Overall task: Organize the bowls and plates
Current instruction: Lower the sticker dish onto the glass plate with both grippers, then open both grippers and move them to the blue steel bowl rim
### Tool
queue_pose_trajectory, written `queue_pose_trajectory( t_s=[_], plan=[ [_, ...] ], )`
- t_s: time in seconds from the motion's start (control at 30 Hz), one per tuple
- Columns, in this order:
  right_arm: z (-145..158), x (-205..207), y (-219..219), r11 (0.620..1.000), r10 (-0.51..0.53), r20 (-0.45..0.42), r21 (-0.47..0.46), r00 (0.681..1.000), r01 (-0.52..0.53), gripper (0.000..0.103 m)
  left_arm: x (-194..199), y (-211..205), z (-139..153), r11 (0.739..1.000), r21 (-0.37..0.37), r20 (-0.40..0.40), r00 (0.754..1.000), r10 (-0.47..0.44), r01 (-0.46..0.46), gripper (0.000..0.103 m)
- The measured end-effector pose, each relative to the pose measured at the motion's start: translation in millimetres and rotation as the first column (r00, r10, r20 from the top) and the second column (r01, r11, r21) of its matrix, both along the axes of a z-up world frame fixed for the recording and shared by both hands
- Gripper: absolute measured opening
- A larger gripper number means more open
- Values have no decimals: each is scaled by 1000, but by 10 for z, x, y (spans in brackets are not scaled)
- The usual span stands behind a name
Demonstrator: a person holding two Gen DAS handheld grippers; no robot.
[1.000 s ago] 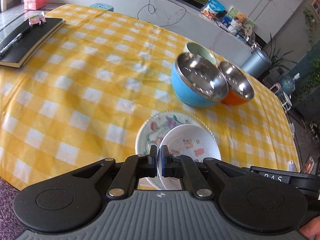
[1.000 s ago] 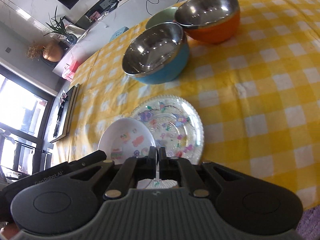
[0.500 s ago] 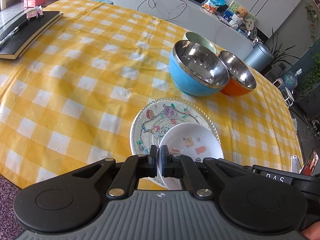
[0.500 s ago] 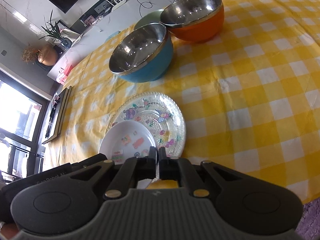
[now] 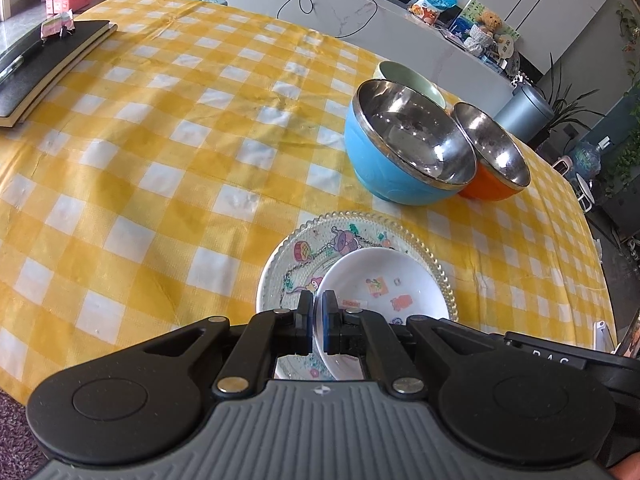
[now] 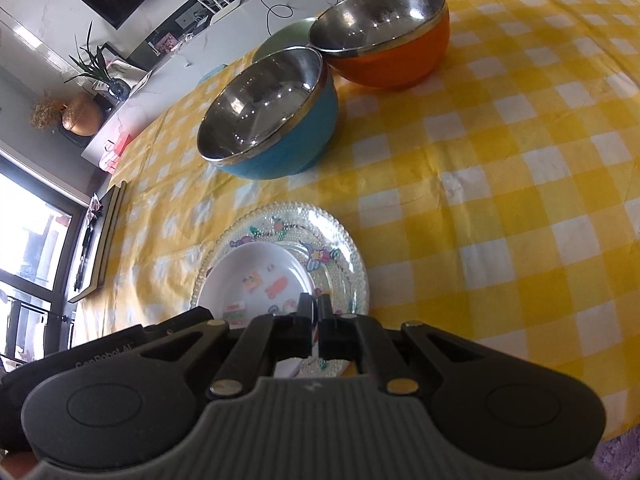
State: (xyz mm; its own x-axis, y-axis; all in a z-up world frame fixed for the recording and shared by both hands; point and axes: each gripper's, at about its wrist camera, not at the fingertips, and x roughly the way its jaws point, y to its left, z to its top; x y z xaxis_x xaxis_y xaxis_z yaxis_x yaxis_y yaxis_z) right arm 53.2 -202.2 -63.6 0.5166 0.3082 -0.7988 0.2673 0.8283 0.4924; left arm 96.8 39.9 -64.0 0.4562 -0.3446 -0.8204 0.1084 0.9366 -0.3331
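The left tool [image 5: 317,322] is clamped on the near rim of the small white plate [image 5: 384,292], which is held low in the centre of the left wrist frame, over the beaded glass plate [image 5: 304,256] lying on the counter [image 5: 160,160]. In the right wrist view, the right tool [image 6: 315,324] is closed too, and a thin white edge is seen between its pads; it is judged to be pinching the near rim of the glass plate [image 6: 344,256], though the contact is partly hidden by the jaws.

The white plate is gripped only at one edge, so a slip or a tilt is the main risk: the far side could drop onto the glass plate with a knock, or the plate could be set off-centre and left rocking on the beaded rim. If the glass plate is dragged by the right tool while the white one is being lowered, the checked cloth could be bunched. The blue bowl [image 5: 408,152], orange bowl [image 5: 492,160] and green bowl [image 5: 404,76], clustered touching in the upper right of the left frame, are near enough to be struck by any forward sweep.
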Motion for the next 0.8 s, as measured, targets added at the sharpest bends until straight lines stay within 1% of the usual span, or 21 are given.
queue_pose_trajectory(
  t_s=[0.23,0.47,0.5,0.53,0.57,0.63,0.7,0.8],
  plan=[
    [-65,67,20,1000,4,-18,-19,1000,-4,0,27,-33,-55,999,27,-4,1000,-16,17,4],
    [-65,67,53,999,21,3,-44,1000,-21,1,14,-63,-70,998,47,14,999,-33,32,5],
    [-65,66,55,999,23,4,-45,1000,-23,1,10,-60,-68,998,48,15,999,-32,31,11],
    [-61,63,59,998,27,8,-48,1000,-26,3,4,-57,-62,999,46,20,999,-30,29,19],
    [-49,55,67,998,30,15,-59,999,-29,5,-1,-50,-50,999,41,27,999,-28,27,23],
    [-20,43,81,996,35,33,-89,999,-31,10,-24,-36,-9,999,37,37,999,-26,25,37],
    [9,29,63,995,34,45,-96,998,-30,14,-51,-18,47,999,35,53,998,-19,17,43],
    [60,1,24,995,22,63,-94,998,-16,17,-96,5,143,999,39,84,996,-14,11,45]
  ],
)
